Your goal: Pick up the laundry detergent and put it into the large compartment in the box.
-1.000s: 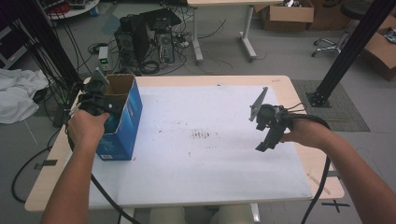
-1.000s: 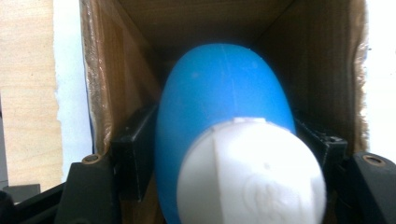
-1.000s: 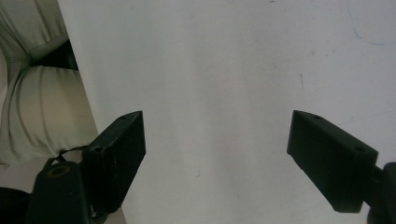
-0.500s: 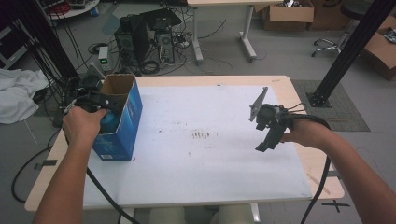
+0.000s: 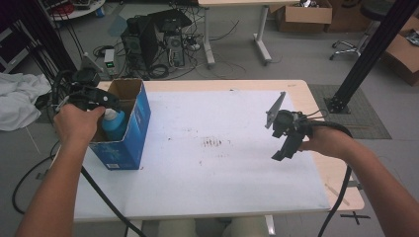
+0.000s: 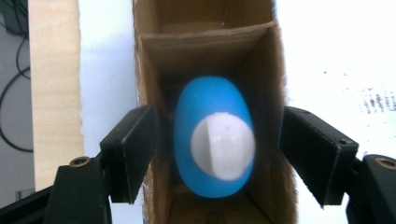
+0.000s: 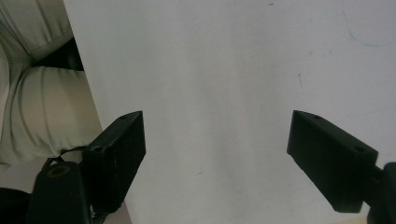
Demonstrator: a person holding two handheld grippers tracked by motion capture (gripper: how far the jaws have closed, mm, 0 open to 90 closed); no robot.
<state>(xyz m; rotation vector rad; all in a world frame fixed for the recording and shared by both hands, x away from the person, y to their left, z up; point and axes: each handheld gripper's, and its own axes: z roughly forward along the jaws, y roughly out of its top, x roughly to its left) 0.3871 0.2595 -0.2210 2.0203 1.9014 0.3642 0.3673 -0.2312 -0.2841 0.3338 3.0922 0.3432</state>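
Hovering: the left claw (image 5: 106, 101) is sitting over the open top of the blue cardboard box (image 5: 123, 133) at the left side of the table (image 5: 222, 168), with its camera looking straight down into it.
Left claw state: its jaws are standing wide, one outside each long wall of the box in the left gripper view, gripping nothing.
Bottle position: the blue bottle (image 6: 215, 137) with the white cap (image 6: 223, 147) is standing upright inside the box, directly beneath the left claw (image 6: 217, 154) and centred between the jaws.
Long axis: the bottle is pointing its cap up toward the claw, so its length is running along the line of approach; its oval body is lying lengthwise along the box.
Key relation: the jaws are straddling the box walls as well as the bottle, so closing on the bottle is likely calling for narrowing and dropping inside the cardboard.
Right claw state: the right claw (image 5: 286, 143) is waiting wide and empty above the bare white table (image 7: 224, 70), well apart from the box.
Nearer hand: the left one by far.
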